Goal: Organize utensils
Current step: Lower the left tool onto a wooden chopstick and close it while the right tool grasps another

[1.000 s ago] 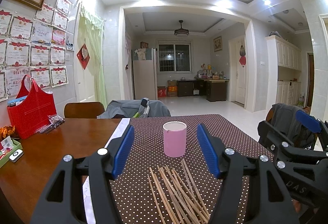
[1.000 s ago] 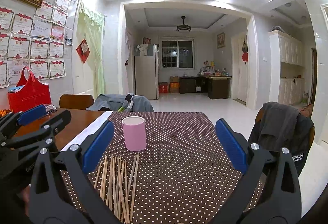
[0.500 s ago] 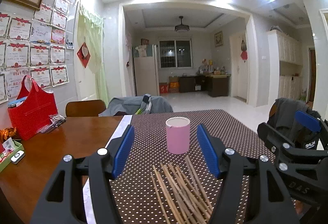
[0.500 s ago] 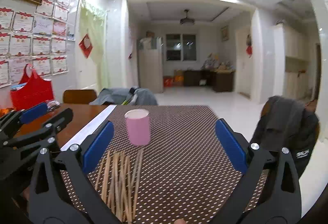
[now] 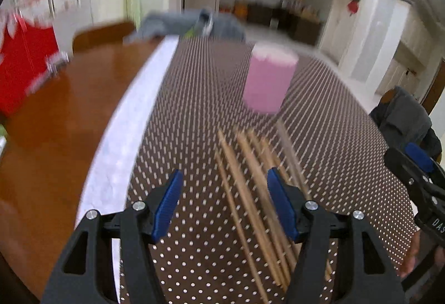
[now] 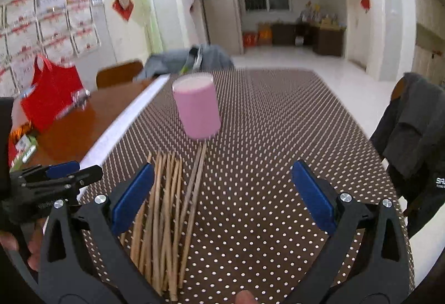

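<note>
Several wooden chopsticks (image 5: 250, 187) (image 6: 167, 206) lie side by side on the brown dotted tablecloth (image 5: 200, 109) (image 6: 264, 137). Just beyond their far tips a pink cup (image 5: 268, 78) (image 6: 197, 106) stands upright. My left gripper (image 5: 224, 187) hangs open above the left side of the bundle, tilted down, with nothing between its blue pads. My right gripper (image 6: 221, 181) is open and wide, over the cloth just right of the chopsticks, and holds nothing. Each gripper shows at the edge of the other's view.
Bare brown wood tabletop (image 5: 55, 114) lies left of the cloth's white border (image 5: 133, 114). A red bag (image 6: 52, 98) stands at the far left by the wall. A chair with a grey jacket (image 6: 411, 125) is at the right, another chair with grey clothing (image 6: 189, 59) at the far end.
Both grippers have tipped downward and moved closer to the table, so the chopsticks and cup sit larger and higher in view. Both stay open.
</note>
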Demonstrator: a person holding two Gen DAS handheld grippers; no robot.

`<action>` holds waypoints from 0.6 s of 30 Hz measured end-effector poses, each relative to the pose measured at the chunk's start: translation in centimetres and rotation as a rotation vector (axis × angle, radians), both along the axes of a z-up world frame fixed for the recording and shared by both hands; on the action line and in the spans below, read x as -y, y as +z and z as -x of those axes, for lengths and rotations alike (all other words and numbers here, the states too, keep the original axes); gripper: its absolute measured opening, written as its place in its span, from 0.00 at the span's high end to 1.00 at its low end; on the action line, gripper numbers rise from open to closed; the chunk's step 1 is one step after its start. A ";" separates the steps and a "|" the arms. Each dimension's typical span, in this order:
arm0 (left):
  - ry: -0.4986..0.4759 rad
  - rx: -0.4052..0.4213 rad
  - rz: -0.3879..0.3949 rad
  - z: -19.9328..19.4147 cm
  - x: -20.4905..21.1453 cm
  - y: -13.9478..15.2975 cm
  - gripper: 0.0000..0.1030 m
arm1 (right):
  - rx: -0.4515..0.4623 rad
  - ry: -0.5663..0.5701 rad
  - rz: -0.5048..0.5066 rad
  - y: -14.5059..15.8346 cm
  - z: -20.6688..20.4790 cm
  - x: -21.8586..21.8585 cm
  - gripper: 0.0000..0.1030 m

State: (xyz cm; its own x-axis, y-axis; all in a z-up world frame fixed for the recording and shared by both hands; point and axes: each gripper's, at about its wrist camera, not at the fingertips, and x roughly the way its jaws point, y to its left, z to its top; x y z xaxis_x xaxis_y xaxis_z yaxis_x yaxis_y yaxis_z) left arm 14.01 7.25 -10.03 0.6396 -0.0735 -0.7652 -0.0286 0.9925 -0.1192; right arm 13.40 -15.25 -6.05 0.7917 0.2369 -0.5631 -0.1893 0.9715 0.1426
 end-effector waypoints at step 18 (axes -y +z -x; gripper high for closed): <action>-0.070 -0.276 -0.047 -4.9 1.1 -6.8 0.68 | -0.500 0.144 0.123 -5.9 -9.3 -3.3 0.44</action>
State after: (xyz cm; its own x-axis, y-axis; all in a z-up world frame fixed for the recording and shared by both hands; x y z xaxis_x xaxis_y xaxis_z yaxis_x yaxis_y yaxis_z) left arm 18.91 6.11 -16.80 0.4015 -0.0701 -0.9132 0.0153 0.9974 -0.0699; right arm 22.70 -11.92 -11.92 0.3840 0.2315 -0.8939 -0.2602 0.9560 0.1358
